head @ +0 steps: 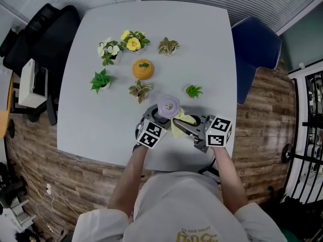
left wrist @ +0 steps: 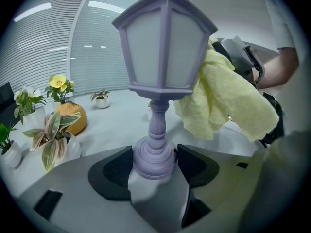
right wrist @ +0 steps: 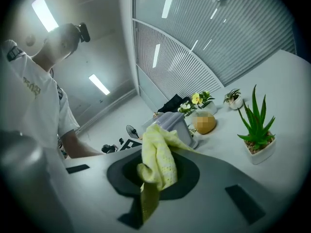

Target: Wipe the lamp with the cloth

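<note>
- Gripping the purple lamp by its round base, the left gripper had both jaws closed against it, and the lamp stood upright near the table's front edge.
- The right gripper was clamped on the yellow cloth, which was pressed against the lamp's shade.
- Small potted plants and an orange pot stood beyond the lamp, apart from it.
</note>
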Demonstrator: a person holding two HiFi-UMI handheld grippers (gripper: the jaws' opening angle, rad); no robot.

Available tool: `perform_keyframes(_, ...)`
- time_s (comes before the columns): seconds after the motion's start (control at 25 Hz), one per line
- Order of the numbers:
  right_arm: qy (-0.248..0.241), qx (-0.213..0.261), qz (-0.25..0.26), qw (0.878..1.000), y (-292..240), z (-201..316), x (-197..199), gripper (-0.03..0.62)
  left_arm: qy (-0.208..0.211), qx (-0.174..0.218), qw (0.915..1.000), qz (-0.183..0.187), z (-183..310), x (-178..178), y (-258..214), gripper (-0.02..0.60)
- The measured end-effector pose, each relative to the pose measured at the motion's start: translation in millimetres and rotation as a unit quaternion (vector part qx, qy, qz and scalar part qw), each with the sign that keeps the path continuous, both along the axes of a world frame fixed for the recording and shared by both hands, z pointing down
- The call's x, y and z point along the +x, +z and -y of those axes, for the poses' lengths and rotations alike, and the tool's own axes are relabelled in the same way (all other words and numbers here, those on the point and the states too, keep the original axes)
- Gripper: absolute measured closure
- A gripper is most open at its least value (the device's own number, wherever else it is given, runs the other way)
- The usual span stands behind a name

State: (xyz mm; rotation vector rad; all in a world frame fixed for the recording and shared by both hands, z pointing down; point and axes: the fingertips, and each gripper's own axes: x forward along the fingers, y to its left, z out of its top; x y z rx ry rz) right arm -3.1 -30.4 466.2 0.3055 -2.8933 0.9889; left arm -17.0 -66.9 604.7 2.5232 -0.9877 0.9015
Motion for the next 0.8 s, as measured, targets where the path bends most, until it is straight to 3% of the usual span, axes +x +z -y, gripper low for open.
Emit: perform_keyframes(0.8, -0.005, -0.019, -0.049, 0.999, 28.9, 3.9, -3.3, 0.56, -0.002, 0.004, 1.0, 0.007, -0.2, 0.5, -0.2, 0.288)
